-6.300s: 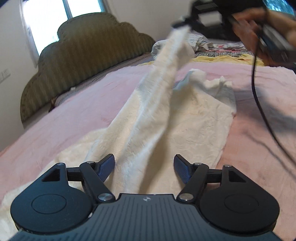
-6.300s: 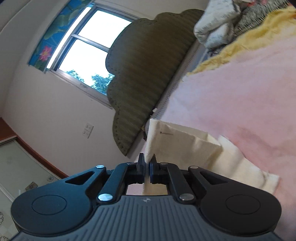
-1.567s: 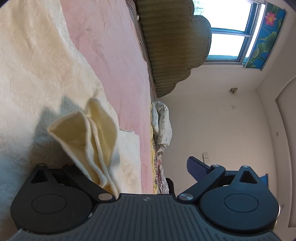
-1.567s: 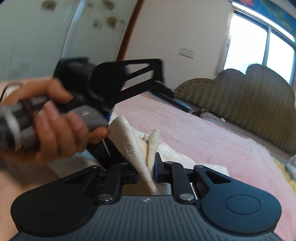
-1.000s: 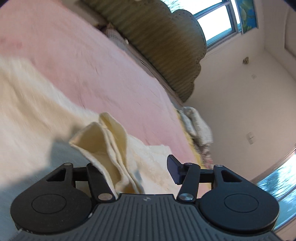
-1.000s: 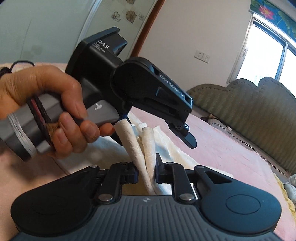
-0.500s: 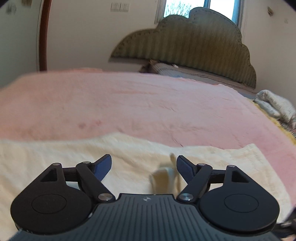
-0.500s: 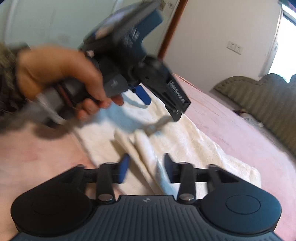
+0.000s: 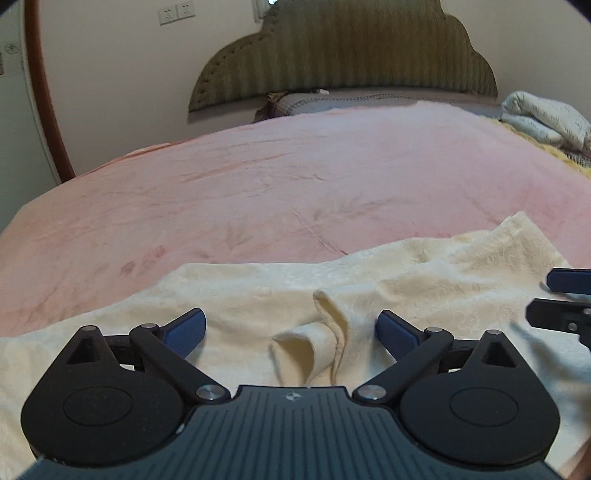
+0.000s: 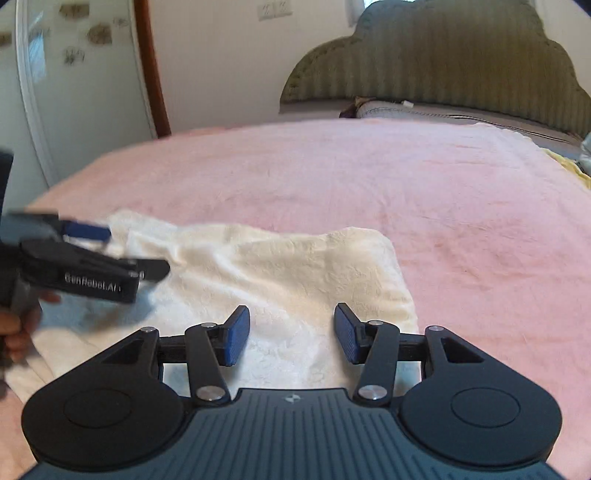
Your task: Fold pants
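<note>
Cream fabric, the pants [image 9: 258,291], is laid folded on the pink blanket [image 9: 295,177] of the bed, at the near side, just in front of both cameras. A small bunched end [image 9: 325,332] is seen standing up a little between the fingers of the left hand-held gripper [image 9: 291,328].

Left hand-held gripper: jaws have just been opening and are wide apart now; the bunched end lies between them but is not pressed by the pads, so nothing is held. Right hand-held gripper [image 10: 291,336]: jaws about half apart, over the flat cloth, nothing gripped. In the right wrist view the left tool is seen at the left edge, w/ part of a hand [image 10: 14,332] on its handle.

Step in hand, as judged: a fold was laid down and the cloth let go. The pile is approx. rectangular but the raised end is not flat. For the next move, prob. the raised end should be pressed down or a fresh edge taken for one more fold; the pads must be brought low and closed on the layers together, not only on the top one.

Around: green padded headboard [image 9: 343,55], folded bedding [image 9: 543,118] at the far right, wall sockets [image 9: 177,13], a door frame [image 9: 44,92]. Nothing is seen standing in the way; the soft blanket may drag the cloth.
</note>
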